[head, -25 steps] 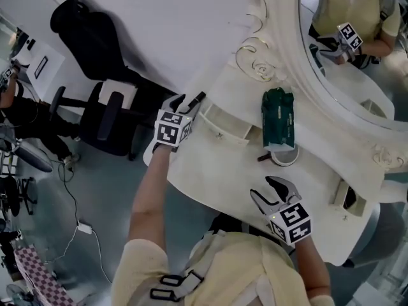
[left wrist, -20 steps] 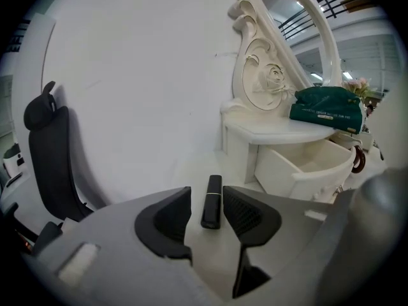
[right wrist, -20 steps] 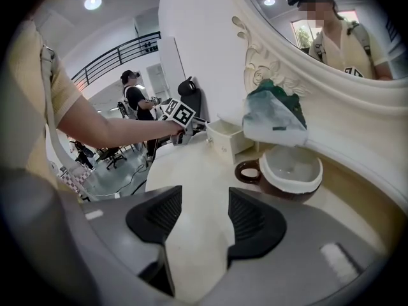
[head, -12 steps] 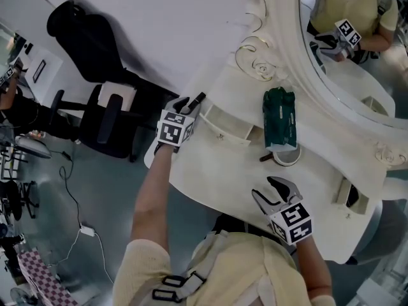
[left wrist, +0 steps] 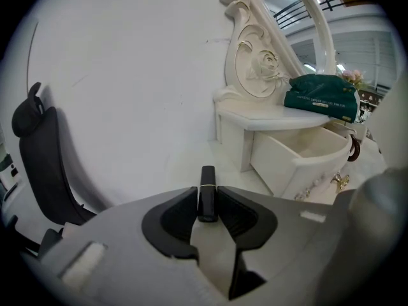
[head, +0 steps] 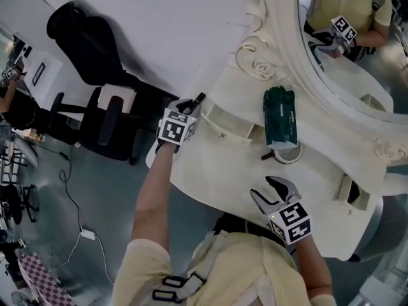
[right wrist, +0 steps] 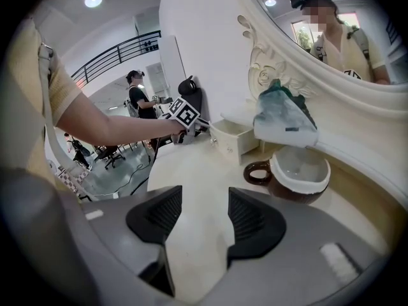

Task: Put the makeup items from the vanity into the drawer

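Observation:
My left gripper (left wrist: 207,201) is shut on a slim black lipstick tube (left wrist: 207,187) that stands up between its pads; the jaws have just been closing on it. In the head view this gripper (head: 191,104) hangs off the vanity's left end, just left of the open white drawer (head: 231,123), whose inside looks bare (left wrist: 312,146). My right gripper (head: 275,190) stands open over the vanity top (head: 217,164) near the front edge, with nothing between its fingers (right wrist: 255,217). A brown-and-white mug (right wrist: 298,171) stands beyond it.
A dark green pouch (head: 280,116) lies on the raised shelf below the ornate mirror (head: 344,62). A second small drawer (head: 349,194) stands open at the right end. A black office chair (head: 102,120) stands on the floor to the left, and people stand in the room behind.
The left gripper's jaws have narrowed onto the black tube and it has edged slightly towards the drawer. The right gripper has kept still.

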